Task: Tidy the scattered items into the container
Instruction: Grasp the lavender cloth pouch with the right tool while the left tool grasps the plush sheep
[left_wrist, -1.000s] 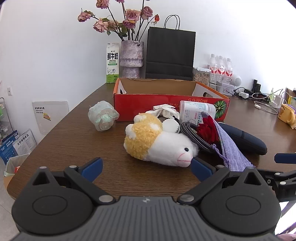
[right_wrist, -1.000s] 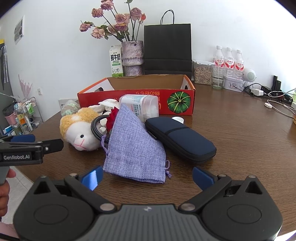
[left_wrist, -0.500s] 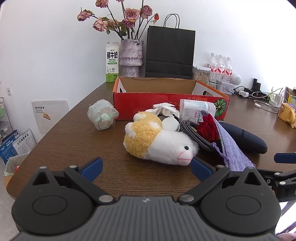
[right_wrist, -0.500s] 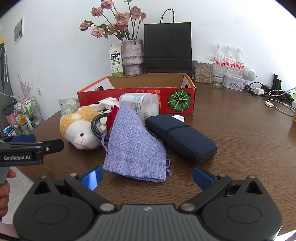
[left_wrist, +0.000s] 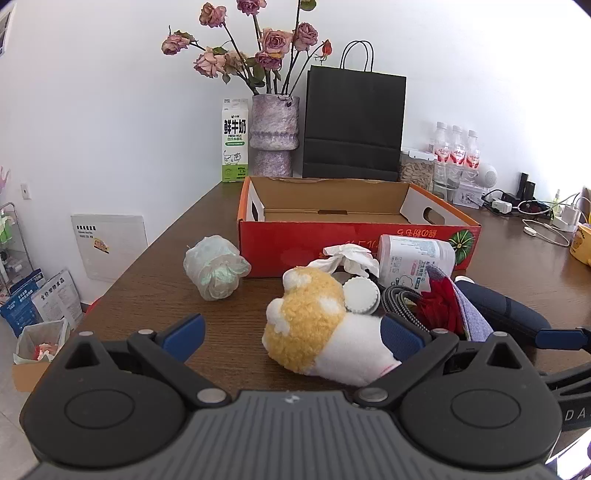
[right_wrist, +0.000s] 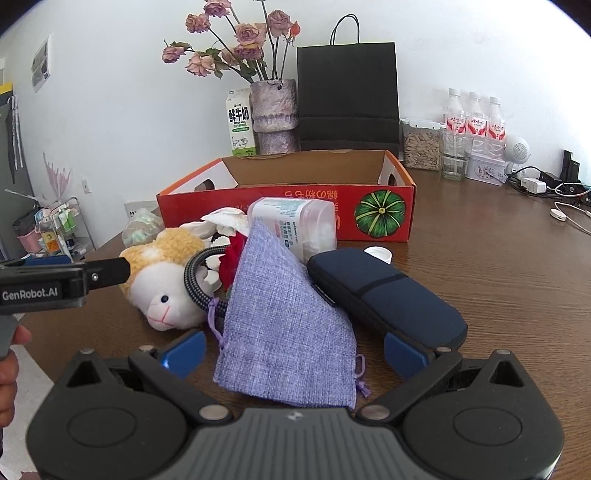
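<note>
Your left hand-held gripper (left_wrist: 291, 338) is spread wide with the plush sheep (left_wrist: 325, 332) lying on the counter (left_wrist: 147, 306) between its fingers, not gripped. Your right hand-held gripper (right_wrist: 293, 354) is also wide, straddling the purple cloth pouch (right_wrist: 284, 314), its right finger beside the navy case (right_wrist: 388, 295). The red cardboard box (left_wrist: 306, 240) sits just behind the pile.

Left gripper (left_wrist: 291, 338) jaws spread wide, blue right fingertip (left_wrist: 400, 341) against the yellow-and-white plush sheep toy (left_wrist: 317, 332) lying on its side. Open red cardboard box (left_wrist: 303, 240) sits just behind the toy; crumpled clear plastic bag (left_wrist: 214, 267) left of the box's front corner. White cylindrical tub (left_wrist: 413, 258) on its side against the box front.
</note>
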